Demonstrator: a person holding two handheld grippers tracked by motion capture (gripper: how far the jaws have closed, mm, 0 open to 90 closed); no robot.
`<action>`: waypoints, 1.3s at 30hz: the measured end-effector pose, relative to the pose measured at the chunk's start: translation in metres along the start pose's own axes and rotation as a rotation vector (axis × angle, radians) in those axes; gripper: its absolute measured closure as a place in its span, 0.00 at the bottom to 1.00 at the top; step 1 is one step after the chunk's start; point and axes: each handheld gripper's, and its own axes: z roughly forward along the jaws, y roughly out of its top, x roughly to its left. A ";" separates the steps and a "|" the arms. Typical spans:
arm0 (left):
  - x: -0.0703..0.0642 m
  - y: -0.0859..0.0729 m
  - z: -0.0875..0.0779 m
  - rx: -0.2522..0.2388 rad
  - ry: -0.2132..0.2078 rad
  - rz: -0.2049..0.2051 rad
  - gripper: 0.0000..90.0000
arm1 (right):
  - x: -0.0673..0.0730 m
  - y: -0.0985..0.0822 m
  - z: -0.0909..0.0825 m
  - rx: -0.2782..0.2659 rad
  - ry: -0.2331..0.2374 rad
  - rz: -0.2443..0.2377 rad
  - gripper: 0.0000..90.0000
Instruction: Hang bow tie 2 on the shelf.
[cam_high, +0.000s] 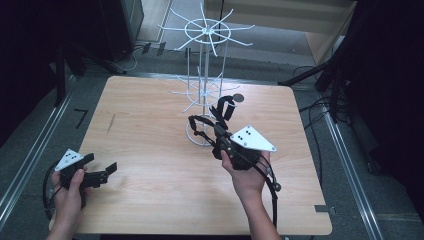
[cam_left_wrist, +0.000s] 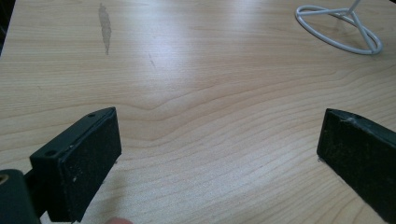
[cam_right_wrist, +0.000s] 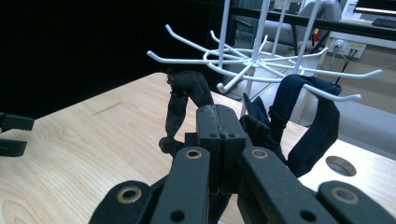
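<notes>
- We work at a pale wooden table (cam_high: 150, 150) with rounded corners, a dark streak on its left half and a round hole (cam_high: 239, 98) near the far edge.
- Around it we see grey floor, metal rails, dark stands and loose cables.
- A white wire rack (cam_high: 205, 75) stands on its ring base right of the table's centre, hooks spreading in two tiers.
- Our right gripper (cam_right_wrist: 217, 122) has its jaws pressed together on a dark strap (cam_right_wrist: 184, 100), held up just beside the lower hooks; another loop of it hangs over a hook.
- Our left gripper (cam_high: 102, 174) rests near the table's front left edge, jaws spread wide with nothing between them.
- The left and front of the tabletop lie bare.
</notes>
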 end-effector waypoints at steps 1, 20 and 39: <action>0.000 0.000 0.000 0.000 0.000 0.000 0.00 | -0.001 0.001 0.000 -0.004 -0.002 -0.002 1.00; 0.000 0.000 0.000 0.001 -0.001 0.000 0.00 | -0.017 0.002 0.020 0.018 -0.031 0.052 1.00; 0.000 0.000 0.000 -0.001 -0.005 0.000 0.00 | -0.026 -0.018 0.050 0.084 -0.055 0.102 1.00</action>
